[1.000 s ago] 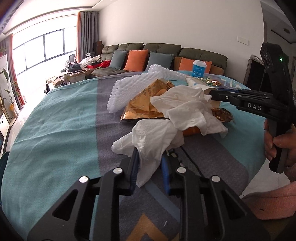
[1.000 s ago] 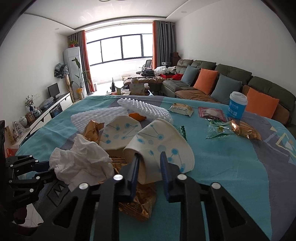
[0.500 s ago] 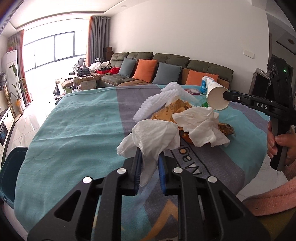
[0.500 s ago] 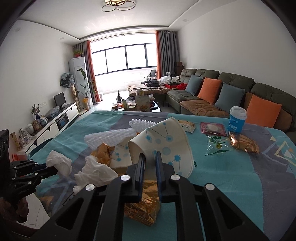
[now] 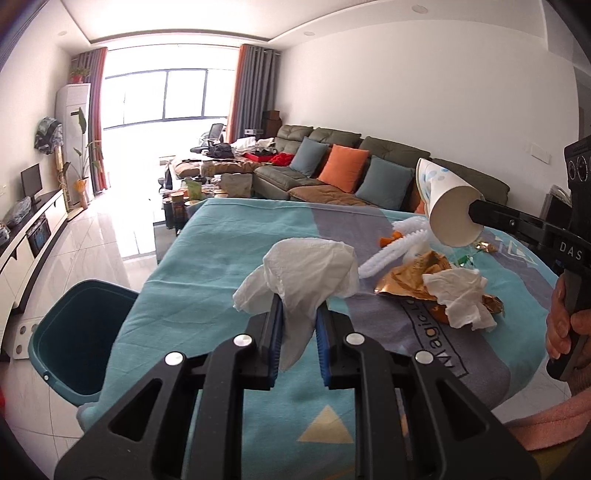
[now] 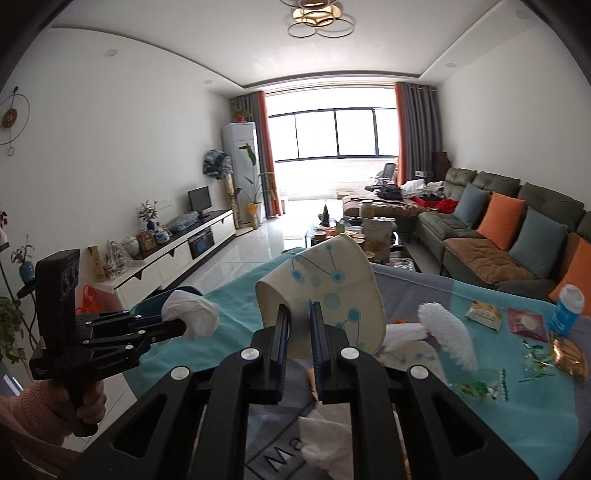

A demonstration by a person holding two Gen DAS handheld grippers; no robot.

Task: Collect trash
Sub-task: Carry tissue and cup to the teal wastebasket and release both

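Both grippers are raised off the worktop (image 5: 207, 258): left gripper (image 5: 298, 317) clenched on tissue (image 5: 310, 273), right gripper (image 6: 300, 325) on paper cup (image 6: 325, 284); bin (image 5: 74, 332) lies nearer the left.

Bright living room: big window (image 6: 334, 134) with orange-grey curtains (image 6: 415, 134), white walls, glossy tiled floor (image 5: 122, 240), long olive sofa (image 5: 369, 166) with orange and blue cushions, white TV cabinet (image 6: 177, 254), ring ceiling lamp (image 6: 319, 18).

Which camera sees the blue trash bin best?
The left wrist view: the teal bin shows its open mouth and rim beside the table. In the right wrist view only a sliver of it peeks out behind the left gripper and tissue.
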